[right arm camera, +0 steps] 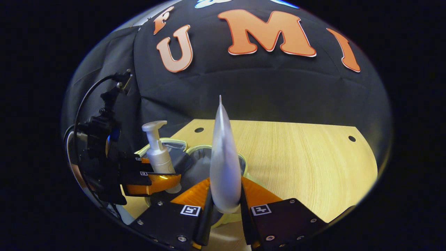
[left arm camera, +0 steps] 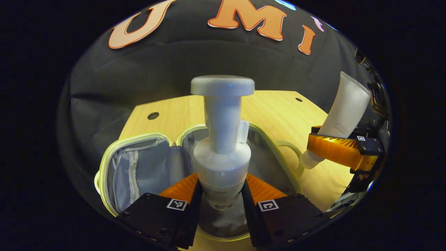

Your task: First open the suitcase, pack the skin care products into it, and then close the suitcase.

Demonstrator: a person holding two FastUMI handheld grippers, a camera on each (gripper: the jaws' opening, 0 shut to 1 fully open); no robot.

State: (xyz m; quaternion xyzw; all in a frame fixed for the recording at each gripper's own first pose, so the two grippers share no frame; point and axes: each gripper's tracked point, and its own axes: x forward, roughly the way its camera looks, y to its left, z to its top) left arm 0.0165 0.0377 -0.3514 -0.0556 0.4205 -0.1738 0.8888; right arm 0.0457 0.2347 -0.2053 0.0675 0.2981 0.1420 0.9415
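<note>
my left gripper (left arm camera: pixel 222 204) fingers pinch the pump bottle (left arm camera: pixel 222 146) upright above the open suitcase (left arm camera: pixel 139 170) on the desk (left arm camera: pixel 271 111). my right gripper (right arm camera: pixel 225 209) fingers clamp the white tube (right arm camera: pixel 224 164), just beside the suitcase's rim.

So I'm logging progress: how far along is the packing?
Done: the suitcase lies open on the table. In hand: left gripper holds the pump bottle over it; right gripper holds the tube. Left: put both in, then close it.
</note>
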